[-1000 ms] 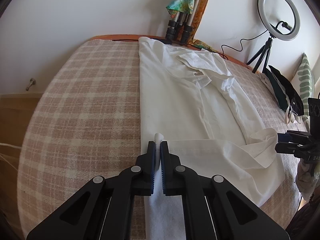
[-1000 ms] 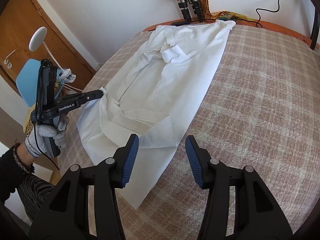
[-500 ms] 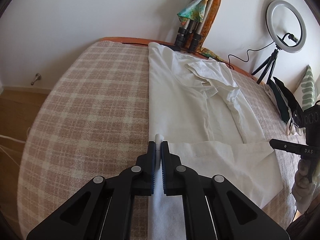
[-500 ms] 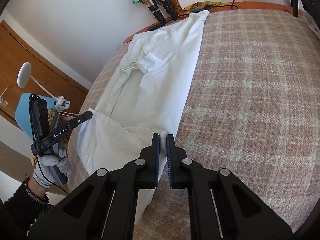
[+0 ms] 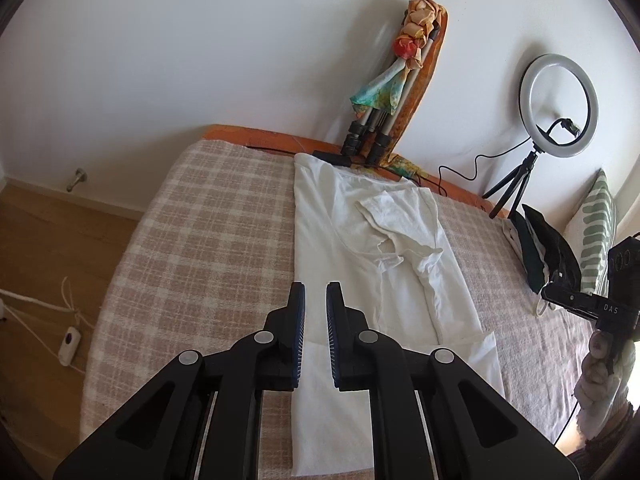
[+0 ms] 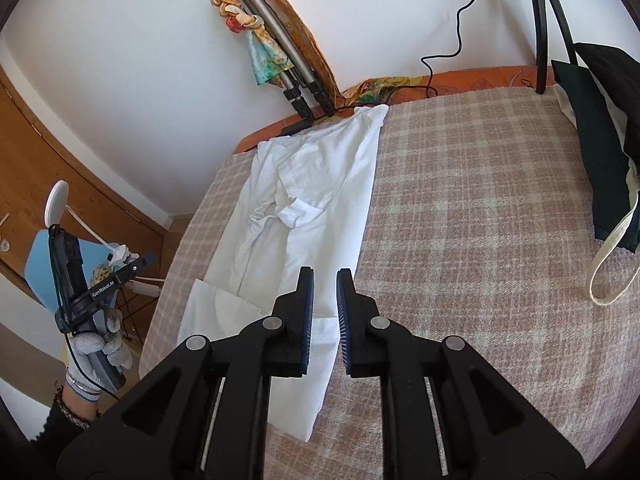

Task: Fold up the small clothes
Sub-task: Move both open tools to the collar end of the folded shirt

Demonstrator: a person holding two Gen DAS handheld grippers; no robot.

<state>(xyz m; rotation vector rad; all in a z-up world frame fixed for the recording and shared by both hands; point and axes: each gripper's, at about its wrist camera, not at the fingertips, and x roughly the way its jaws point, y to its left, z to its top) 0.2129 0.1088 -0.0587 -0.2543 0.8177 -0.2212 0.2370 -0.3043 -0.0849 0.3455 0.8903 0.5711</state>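
We are holding both tools above the bed (image 5: 208,216), which is carrying the work under a checked blanket (image 6: 460,208). The white shirt (image 5: 340,240) is lying flat along the middle of that blanket, narrowed into a long strip, with a sleeve (image 5: 384,212) doubled over its chest; the hem end nearest us is turned across as a flap (image 6: 224,312). We are judging that the side folds are done and that the strip is lying lengthwise so it can next be doubled end to end.

The left hand-held gripper (image 5: 315,300) is hanging over the near part of the strip with its jaws narrowly parted, having just been opening, and nothing is sitting between the pads; cloth is showing only beneath the gap. The right hand-held gripper (image 6: 325,288) is likewise hanging over the shirt's near right edge, its jaws a little apart and just opening, gripping nothing. Each tool is also showing in the other's view, held by a gloved hand (image 6: 96,344) off the bed's side.

We are reading the released jaws as a sign that the flap is being left to settle. A dark bag (image 6: 600,140) is lying at the far right of the bed, well apart from the shirt. A ring light (image 5: 558,104) and a tripod (image 5: 372,120) are standing by the wall, clear of the work.
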